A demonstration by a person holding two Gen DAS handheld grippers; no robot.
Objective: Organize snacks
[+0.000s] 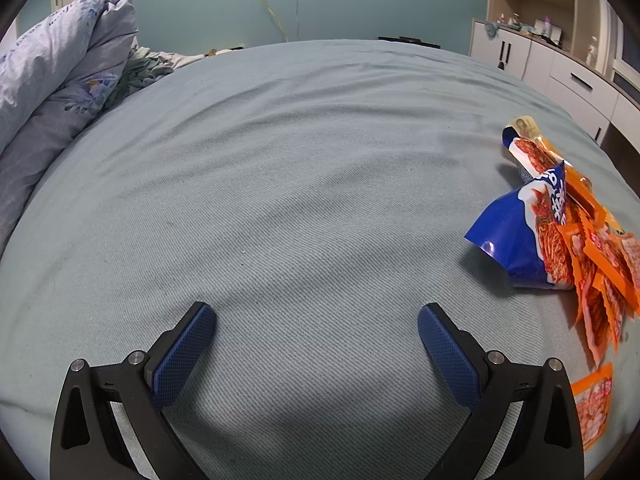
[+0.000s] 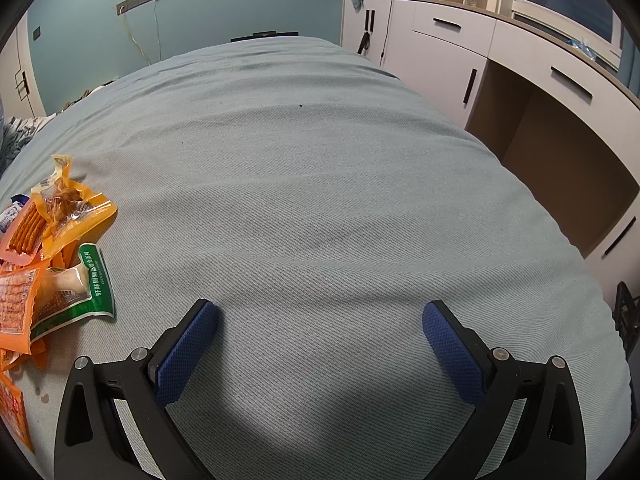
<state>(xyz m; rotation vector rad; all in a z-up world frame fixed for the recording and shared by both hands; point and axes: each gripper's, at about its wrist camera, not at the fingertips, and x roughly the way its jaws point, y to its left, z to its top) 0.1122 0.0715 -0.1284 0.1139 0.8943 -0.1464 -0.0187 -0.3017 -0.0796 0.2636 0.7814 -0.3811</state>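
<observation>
A pile of snack packets lies on the blue-grey bed sheet (image 1: 280, 200). In the left wrist view a blue bag (image 1: 516, 236) and several orange packets (image 1: 600, 276) sit at the right, with one orange packet (image 1: 594, 404) apart near the right finger. My left gripper (image 1: 316, 316) is open and empty, left of the pile. In the right wrist view the pile is at the left: a yellow packet (image 2: 68, 208), a green-edged packet (image 2: 80, 292) and orange packets (image 2: 16, 300). My right gripper (image 2: 320, 316) is open and empty, right of the pile.
A bunched quilt (image 1: 60, 80) lies at the bed's far left. White cabinets and a desk (image 2: 500, 60) run along the bed's right side. Cables (image 1: 280, 20) hang on the far wall.
</observation>
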